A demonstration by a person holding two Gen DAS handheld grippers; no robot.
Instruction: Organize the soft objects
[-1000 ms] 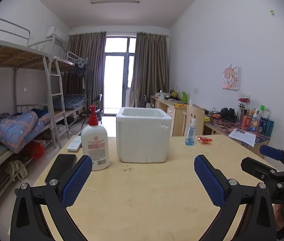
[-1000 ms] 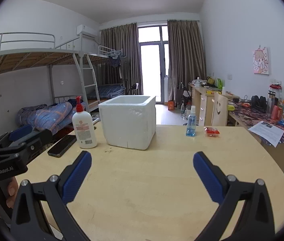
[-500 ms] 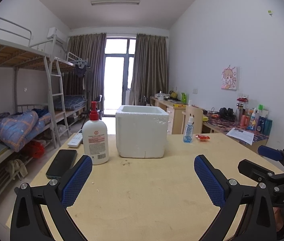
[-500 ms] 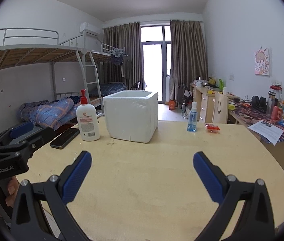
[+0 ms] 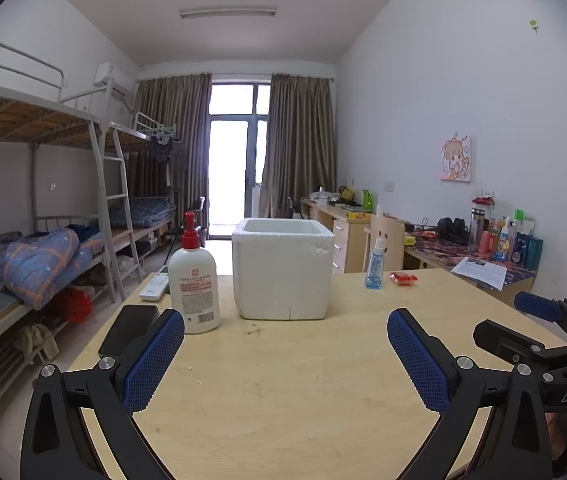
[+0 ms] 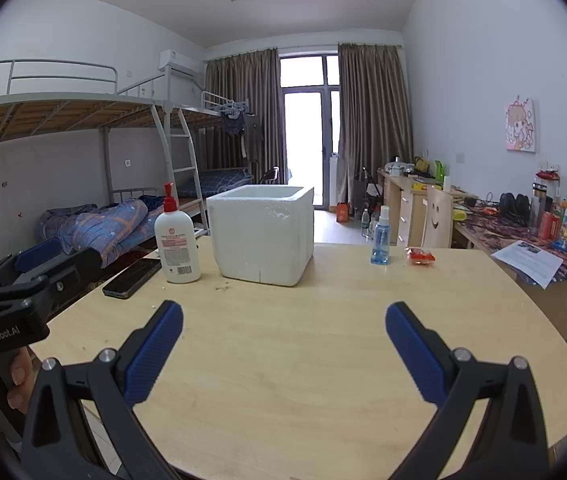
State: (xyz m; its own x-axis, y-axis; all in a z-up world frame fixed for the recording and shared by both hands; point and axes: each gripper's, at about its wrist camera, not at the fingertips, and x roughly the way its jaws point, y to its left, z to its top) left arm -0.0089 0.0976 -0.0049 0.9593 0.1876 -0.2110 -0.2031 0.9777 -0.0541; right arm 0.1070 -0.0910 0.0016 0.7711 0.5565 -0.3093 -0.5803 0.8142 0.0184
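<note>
Both grippers, left gripper [image 5: 285,330] and right gripper [image 6: 283,322], gape over table [image 5: 283,380]

The inside of the white foam box [image 5: 282,268] is hidden behind its own walls in both views. The label print on the pump bottle [image 5: 194,286] is too small to read. The left gripper's blue pad [image 5: 154,358] covers a corner of the black phone [image 5: 127,330]. The worktop [image 6: 303,360] runs off the bottom edge, behind the right gripper's fingers [image 6: 413,348].
</note>
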